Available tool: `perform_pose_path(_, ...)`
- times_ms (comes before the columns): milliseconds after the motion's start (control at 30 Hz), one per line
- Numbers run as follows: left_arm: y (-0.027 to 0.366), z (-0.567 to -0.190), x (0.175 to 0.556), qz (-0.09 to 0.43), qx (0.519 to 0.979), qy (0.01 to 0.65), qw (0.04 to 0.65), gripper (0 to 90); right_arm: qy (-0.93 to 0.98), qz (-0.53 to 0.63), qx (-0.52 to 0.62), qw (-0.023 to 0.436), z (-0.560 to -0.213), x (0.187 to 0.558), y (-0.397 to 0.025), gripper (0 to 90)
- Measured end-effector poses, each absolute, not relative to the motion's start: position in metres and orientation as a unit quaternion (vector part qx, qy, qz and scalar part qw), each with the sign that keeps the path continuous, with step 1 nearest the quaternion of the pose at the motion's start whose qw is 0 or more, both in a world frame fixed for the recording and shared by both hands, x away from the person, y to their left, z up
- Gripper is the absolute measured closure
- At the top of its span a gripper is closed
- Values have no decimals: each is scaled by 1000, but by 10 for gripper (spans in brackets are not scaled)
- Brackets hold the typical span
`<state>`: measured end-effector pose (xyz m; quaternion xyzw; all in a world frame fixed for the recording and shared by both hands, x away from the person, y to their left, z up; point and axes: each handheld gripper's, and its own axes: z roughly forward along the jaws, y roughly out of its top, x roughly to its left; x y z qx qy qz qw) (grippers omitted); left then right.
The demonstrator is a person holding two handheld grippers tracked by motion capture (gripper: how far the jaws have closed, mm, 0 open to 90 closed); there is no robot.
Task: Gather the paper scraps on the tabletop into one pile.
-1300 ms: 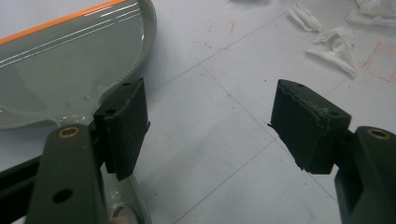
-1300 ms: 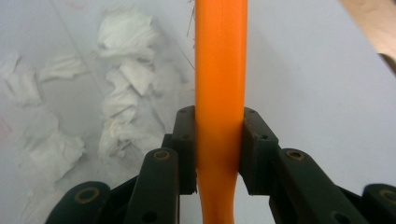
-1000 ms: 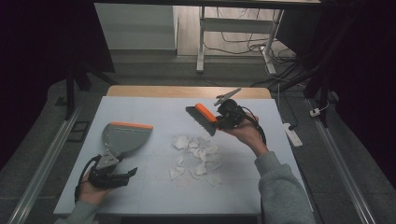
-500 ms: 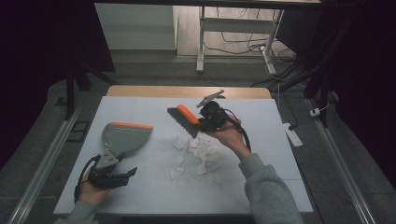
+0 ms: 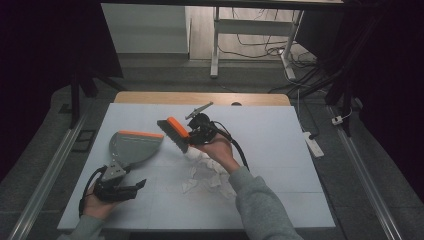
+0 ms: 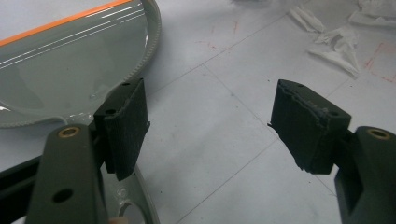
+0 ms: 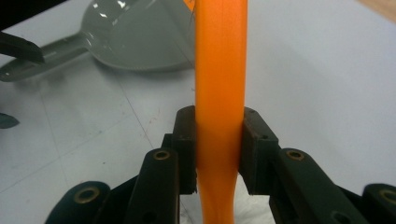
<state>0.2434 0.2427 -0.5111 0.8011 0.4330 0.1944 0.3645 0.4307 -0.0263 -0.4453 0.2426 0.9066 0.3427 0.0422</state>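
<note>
1. My right gripper (image 5: pixel 192 131) is up above the middle of the white table (image 5: pixel 280 150). My right hand (image 5: pixel 217 150) holds it from behind.
2. Its two black jaws are squeezed tight on the orange handle of a little brush (image 5: pixel 175 132). In the right gripper view the orange handle (image 7: pixel 219 93) runs straight up between the jaws, with one jaw touching each side.
3. From the high view, the brush has an orange top and dark bristles under it. It sticks out to the left of my right gripper, tilted, and it is in the air, just above the paper bits.
4. The torn white paper bits (image 5: pixel 202 172) lie in a small pile on the table, under my right hand and a bit closer to me.
5. The grey dustpan (image 5: pixel 134 146) lies flat on the table, left of the brush. It has an orange strip along its far edge. Its handle points back toward my left gripper.
6. My left gripper (image 5: pixel 127 187) is low by the near left part of the table, in my left hand (image 5: pixel 97 205). Its jaws are wide apart with nothing between them.
7. In the left gripper view, the dustpan (image 6: pixel 70 65) sits by the left jaw. The jaw may be touching the pan's handle, but I cannot be sure.
8. Some paper bits (image 6: pixel 338 42) show far off at the top right of that view.
</note>
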Motion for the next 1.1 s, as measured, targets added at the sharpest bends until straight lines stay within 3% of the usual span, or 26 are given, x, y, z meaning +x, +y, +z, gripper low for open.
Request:
perform_pose_path(267, 243, -511, 243, 195, 802, 432, 363, 285, 910, 305, 275, 48, -467, 435, -37, 704)
perform_pose_path(567, 242, -512, 244, 194, 803, 431, 363, 285, 900, 293, 313, 75, -463, 439, -79, 704)
perform_pose_path(833, 241, -512, 244, 194, 805, 431, 360, 285, 885, 331, 315, 92, -441, 430, -103, 704)
perform_pose_path(1100, 240, -513, 244, 195, 805, 430, 358, 285, 871, 380, 301, 82, -419, 417, -92, 704)
